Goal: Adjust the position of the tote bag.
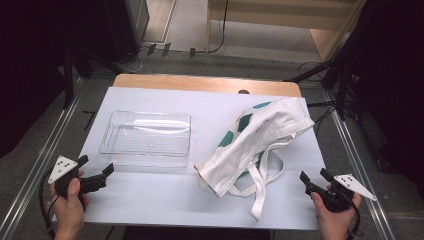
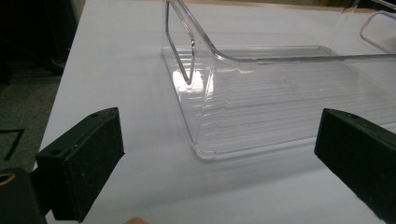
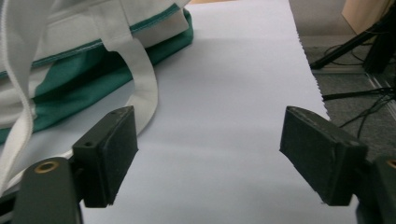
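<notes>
A white cloth bag [image 1: 255, 140] with green patches and long white straps lies crumpled right of the table's middle. Its green edge and a strap [image 3: 140, 70] show at upper left in the right gripper view. A clear plastic tray [image 1: 147, 132] rests left of centre; its ribbed floor and handle cut-out [image 2: 261, 93] lie just ahead of the left jaws. My left gripper [image 1: 95, 171] stands open near the front left corner, below the tray, holding nothing. My right gripper [image 1: 314, 177] stands open at the front right, right of the straps, also holding nothing.
A white sheet [image 1: 165, 195] covers the wooden table [image 1: 200, 82], whose far edge shows bare. Metal rails [image 1: 45, 150] run along both sides. Cables and black stand legs [image 1: 325, 70] lie on the floor beyond the right edge.
</notes>
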The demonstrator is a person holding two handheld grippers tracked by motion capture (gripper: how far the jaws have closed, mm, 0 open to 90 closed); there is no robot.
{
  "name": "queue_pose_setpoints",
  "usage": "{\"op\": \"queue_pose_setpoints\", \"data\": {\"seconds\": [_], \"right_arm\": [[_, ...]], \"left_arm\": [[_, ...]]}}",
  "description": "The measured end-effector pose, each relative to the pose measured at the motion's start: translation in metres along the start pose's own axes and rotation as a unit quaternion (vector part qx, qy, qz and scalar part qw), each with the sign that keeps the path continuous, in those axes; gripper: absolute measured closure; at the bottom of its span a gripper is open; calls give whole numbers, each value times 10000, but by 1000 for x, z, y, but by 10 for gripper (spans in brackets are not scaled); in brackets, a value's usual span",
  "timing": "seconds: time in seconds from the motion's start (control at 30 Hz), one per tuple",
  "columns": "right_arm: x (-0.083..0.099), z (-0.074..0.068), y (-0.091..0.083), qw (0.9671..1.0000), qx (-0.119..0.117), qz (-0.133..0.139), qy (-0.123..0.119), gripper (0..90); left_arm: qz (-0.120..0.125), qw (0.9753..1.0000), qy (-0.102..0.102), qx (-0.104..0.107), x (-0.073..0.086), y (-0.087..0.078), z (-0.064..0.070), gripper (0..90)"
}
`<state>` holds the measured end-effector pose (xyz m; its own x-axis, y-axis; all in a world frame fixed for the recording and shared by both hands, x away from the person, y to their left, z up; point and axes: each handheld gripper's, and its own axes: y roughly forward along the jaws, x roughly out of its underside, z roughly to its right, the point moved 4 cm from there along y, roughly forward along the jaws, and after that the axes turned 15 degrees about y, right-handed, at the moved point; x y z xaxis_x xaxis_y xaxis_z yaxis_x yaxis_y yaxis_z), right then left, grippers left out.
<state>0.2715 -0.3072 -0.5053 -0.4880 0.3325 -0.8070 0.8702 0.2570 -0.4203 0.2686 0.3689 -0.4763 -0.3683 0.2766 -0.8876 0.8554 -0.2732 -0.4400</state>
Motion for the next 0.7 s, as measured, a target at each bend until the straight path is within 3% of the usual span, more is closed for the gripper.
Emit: {"op": "queue_pose_setpoints", "data": {"seconds": [0.03, 0.17, 0.3, 0.43, 0.47, 0.53, 0.6, 0.63, 0.67, 0.7], "right_arm": [[-1, 0, 1, 9999, 125, 13, -44, 236], [-5, -5, -2, 9997, 166, 70, -153, 260], [-18, -13, -7, 9996, 113, 224, -109, 266], [-31, -24, -9, 9994, 11, 315, -131, 264], [-35, -28, -9, 9994, -48, 306, -152, 257], [-41, -33, -7, 9992, -66, 344, -189, 253], [-48, -37, -6, 9989, -39, 373, -281, 256], [-52, -39, -6, 9988, -57, 392, -283, 257], [-57, -40, -6, 9985, -115, 422, -326, 256], [-57, -40, -6, 9985, -115, 422, -326, 256]], "left_arm": [[42, 9999, 76, -61, -1, -3, 1, 20], [273, 9996, -90, -26, -9, -16, 4, 20], [471, 9987, -151, -94, -22, -32, 12, 20], [534, 9985, -53, 61, -29, -38, 26, 20], [631, 9976, 54, 265, -36, -38, 42, 20], [694, 9964, 206, 433, -43, -36, 56, 20], [722, 9958, 288, 476, -47, -33, 64, 20], [722, 9953, 376, 534, -55, -27, 77, 20], [735, 9946, 396, 617, -59, -25, 83, 20], [735, 9946, 396, 617, -59, -25, 83, 20]]}}
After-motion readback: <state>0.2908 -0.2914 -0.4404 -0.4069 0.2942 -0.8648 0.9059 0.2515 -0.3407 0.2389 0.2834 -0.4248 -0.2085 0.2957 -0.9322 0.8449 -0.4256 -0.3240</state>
